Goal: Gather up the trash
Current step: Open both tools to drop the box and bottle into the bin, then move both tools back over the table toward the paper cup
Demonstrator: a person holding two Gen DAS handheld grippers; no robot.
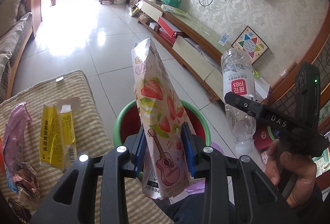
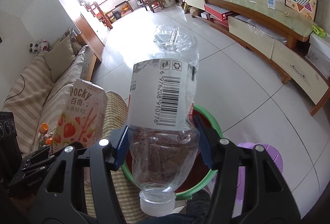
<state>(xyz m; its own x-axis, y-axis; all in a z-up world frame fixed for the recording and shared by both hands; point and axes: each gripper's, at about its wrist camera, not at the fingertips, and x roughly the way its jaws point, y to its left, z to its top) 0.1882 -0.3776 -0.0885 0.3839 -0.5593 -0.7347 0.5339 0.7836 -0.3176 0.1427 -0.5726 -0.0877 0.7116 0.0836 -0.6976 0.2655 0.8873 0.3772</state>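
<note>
My left gripper [image 1: 164,146] is shut on a pink strawberry Pocky box [image 1: 158,112], held upright above a red bin with a green rim [image 1: 121,118]. My right gripper [image 2: 163,145] is shut on a clear empty plastic bottle [image 2: 165,100], cap toward me, over the same bin [image 2: 214,120]. In the left wrist view the bottle [image 1: 237,87] hangs cap down in the right gripper [image 1: 239,100] to the right of the bin. The Pocky box [image 2: 82,114] shows at the left of the right wrist view.
A striped cushioned surface [image 1: 86,87] at the left holds a torn yellow box [image 1: 56,137], a pink wrapper [image 1: 14,133] and other scraps. A purple stool [image 2: 259,170] stands beside the bin. A low TV cabinet [image 1: 185,38] runs along the right wall. A sofa [image 2: 41,79] is at the left.
</note>
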